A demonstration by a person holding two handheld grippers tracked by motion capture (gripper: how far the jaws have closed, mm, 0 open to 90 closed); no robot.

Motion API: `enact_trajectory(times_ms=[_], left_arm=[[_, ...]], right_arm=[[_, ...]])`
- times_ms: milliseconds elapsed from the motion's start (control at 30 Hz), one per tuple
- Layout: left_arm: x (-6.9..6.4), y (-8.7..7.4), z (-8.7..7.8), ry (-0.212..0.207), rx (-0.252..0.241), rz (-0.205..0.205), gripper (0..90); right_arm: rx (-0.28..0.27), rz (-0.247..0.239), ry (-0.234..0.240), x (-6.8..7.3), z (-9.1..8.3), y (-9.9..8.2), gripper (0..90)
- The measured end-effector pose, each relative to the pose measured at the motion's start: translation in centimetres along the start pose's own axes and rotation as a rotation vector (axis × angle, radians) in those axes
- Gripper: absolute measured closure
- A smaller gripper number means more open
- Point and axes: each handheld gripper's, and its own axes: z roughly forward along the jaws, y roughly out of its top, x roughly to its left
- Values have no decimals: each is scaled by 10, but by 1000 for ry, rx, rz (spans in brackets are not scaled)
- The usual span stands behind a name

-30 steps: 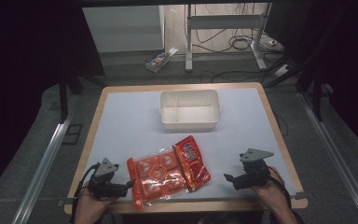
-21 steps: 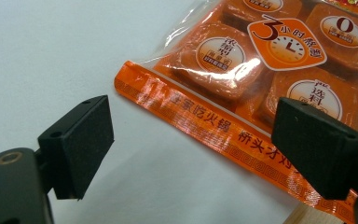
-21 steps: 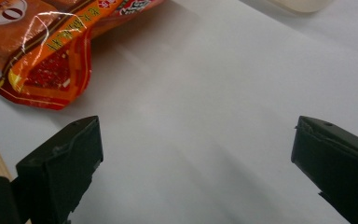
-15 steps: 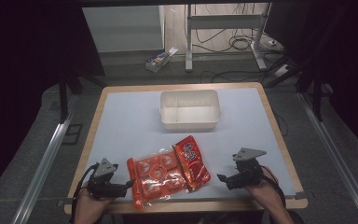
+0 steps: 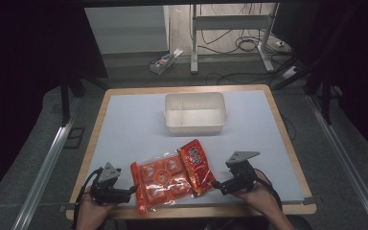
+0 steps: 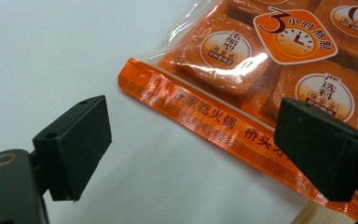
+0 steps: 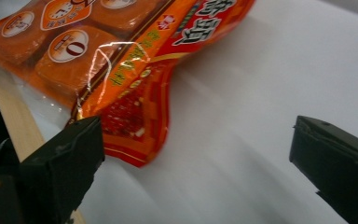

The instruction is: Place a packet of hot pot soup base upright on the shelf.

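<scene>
Figure: two hand-held grippers at the near edge of a pale grey worktop (image 5: 139, 124) with a light wooden rim. I am holding my left gripper (image 5: 133, 190) at the near left, its fingers (image 6: 74, 144) spread wide and released, grasping nothing. In the left gripper view, these fingers are bracketing the near sealed edge of the clear orange plastic bag of round orange blocks (image 5: 160, 179); the right-hand finger is lying over the bag's orange printed strip, though I cannot tell whether it is touching it.

I am holding my right gripper (image 5: 214, 183) at the near right, pointing left toward the red and orange printed foil packet (image 5: 196, 163). Its fingers (image 7: 70, 158) are also standing wide apart and released, grasping nothing. In the right gripper view, the left-hand finger is sitting just beside the packet's near corner, while the other finger is hanging over bare worktop, well apart from the packet.

The two packages are lying flat at the near middle of the worktop, between my two grippers. The foil packet is lying along the right side of the orange bag, touching or overlapping it. The bag's near end is reaching the wooden rim.

A shallow white rectangular plastic tub (image 5: 195, 112), divided into two compartments, is standing at the far middle of the worktop, well apart from both packages.
</scene>
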Motion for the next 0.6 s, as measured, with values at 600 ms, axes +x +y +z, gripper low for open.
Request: enact_trajectory(times_ms=[600], left_arm=[[-1,0,1,3,14,10,109]], right_arm=[[53,12,53,16,45,23,320]])
